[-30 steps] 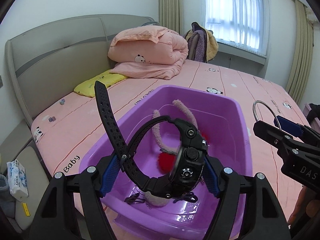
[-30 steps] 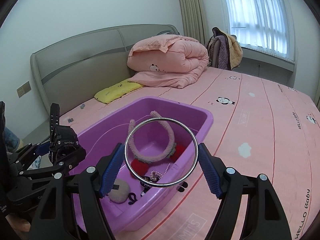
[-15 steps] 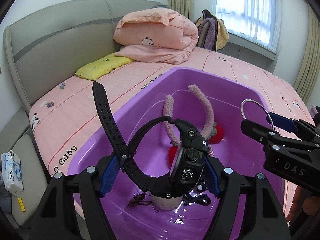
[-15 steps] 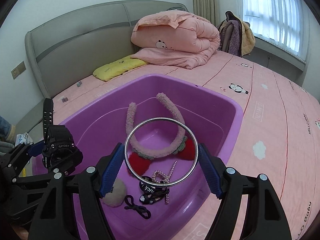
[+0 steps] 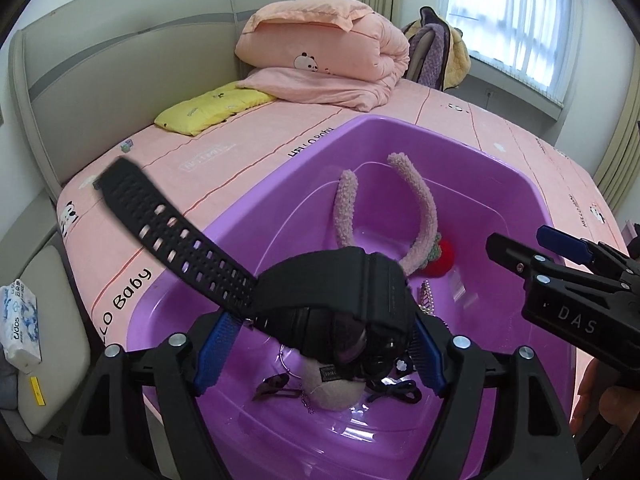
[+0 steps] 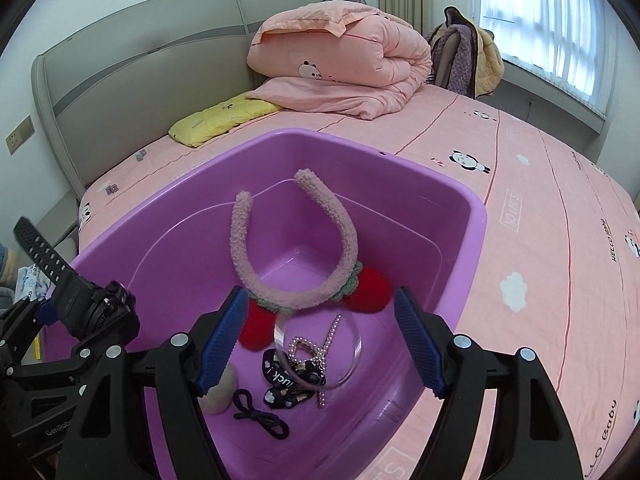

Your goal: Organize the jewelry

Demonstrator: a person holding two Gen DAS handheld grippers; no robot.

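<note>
Black watch (image 5: 328, 304) between left gripper (image 5: 320, 356) fingers.

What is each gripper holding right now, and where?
Right gripper holds nothing. Left gripper: jaws have just been opening; black watch sits loose between them.

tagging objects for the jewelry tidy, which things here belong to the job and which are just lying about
Part of the job:
black watch
silver bangle
purple tub
fluffy headband
pearl clip
black hair tie

Just lying about:
folded pink quilt
yellow pillow
tissue pack
clothes on chair
</note>
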